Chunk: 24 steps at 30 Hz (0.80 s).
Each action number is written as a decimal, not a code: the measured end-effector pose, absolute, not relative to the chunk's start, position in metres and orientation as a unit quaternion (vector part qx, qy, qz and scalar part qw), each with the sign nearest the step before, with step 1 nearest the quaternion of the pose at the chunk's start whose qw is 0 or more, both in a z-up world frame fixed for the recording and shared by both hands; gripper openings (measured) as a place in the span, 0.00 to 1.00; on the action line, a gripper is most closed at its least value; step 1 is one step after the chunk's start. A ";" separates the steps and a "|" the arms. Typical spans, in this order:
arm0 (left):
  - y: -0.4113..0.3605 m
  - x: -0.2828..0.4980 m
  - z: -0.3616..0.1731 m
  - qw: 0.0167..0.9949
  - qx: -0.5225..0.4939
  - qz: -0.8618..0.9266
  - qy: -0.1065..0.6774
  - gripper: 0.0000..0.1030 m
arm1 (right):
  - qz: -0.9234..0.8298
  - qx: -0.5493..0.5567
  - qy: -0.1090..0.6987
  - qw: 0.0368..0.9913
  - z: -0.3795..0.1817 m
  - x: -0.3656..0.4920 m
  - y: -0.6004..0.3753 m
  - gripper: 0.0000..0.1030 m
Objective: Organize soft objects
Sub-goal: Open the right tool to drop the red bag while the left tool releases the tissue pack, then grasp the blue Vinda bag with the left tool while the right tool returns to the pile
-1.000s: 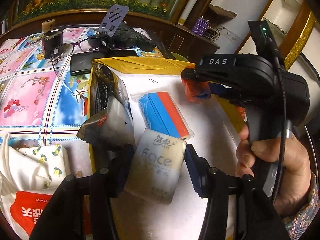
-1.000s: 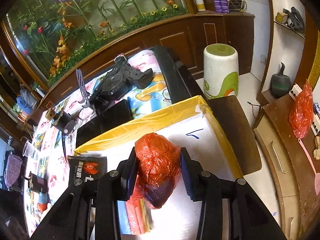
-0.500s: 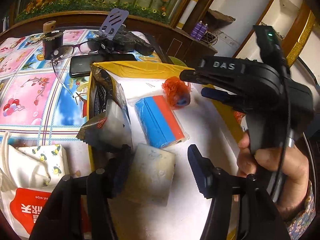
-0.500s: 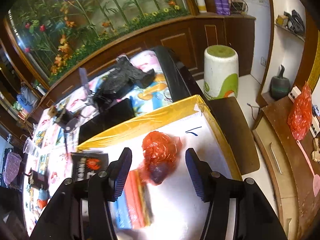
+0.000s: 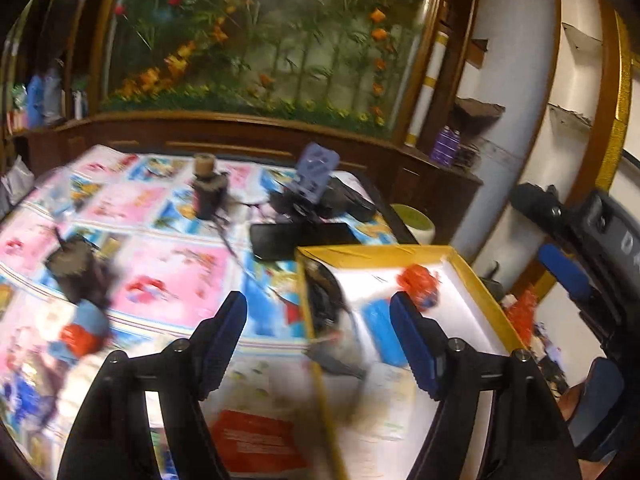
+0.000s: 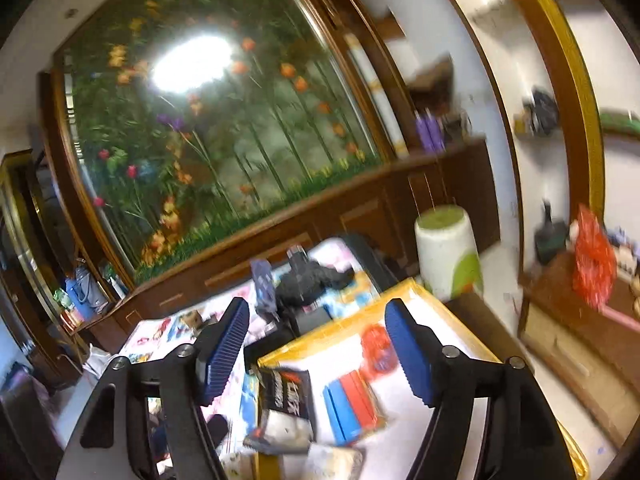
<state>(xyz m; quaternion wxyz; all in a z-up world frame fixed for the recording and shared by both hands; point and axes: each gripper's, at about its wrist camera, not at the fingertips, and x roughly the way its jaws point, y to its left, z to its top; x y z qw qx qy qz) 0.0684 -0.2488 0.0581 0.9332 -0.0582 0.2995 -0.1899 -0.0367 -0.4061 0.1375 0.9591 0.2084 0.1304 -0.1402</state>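
A yellow-rimmed box [image 5: 376,251] with a white floor holds a red bundle [image 5: 418,283], a blue and red pack [image 5: 380,330], a dark snack packet [image 5: 324,300] and a white tissue pack [image 5: 394,408]. My left gripper [image 5: 320,344] is open and empty, raised above the box's left rim. My right gripper [image 6: 316,354] is open and empty, raised above the box [image 6: 420,292]; the red bundle [image 6: 378,350], the blue and red pack [image 6: 352,404] and the snack packet [image 6: 286,396] lie below it. Both views are blurred.
A wet-wipe pack [image 5: 256,440] and a red and blue object [image 5: 80,332] lie on the patterned tablecloth [image 5: 168,272] left of the box. A phone [image 5: 296,240], a dark cup [image 5: 208,196] and black gear [image 5: 320,200] stand behind. A white bin [image 6: 448,252] stands on the floor.
The left gripper let go of the white tissue pack in the box, the right let go of the red bundle. Both opened wide, lifted and tilted up; the left swung left.
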 end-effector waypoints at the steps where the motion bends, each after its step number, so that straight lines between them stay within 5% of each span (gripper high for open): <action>1: -0.243 0.070 0.061 0.933 -0.055 -0.185 0.303 0.71 | -0.137 0.184 0.121 0.966 0.137 -0.037 -0.400 0.78; 9: -0.196 0.073 0.065 0.931 -0.025 -0.182 0.315 0.72 | -0.041 0.140 0.169 0.975 0.123 -0.017 -0.366 0.79; 24: -0.006 0.050 0.016 0.917 0.024 -0.110 0.384 0.91 | 0.012 0.117 0.171 0.978 0.115 -0.012 -0.339 0.81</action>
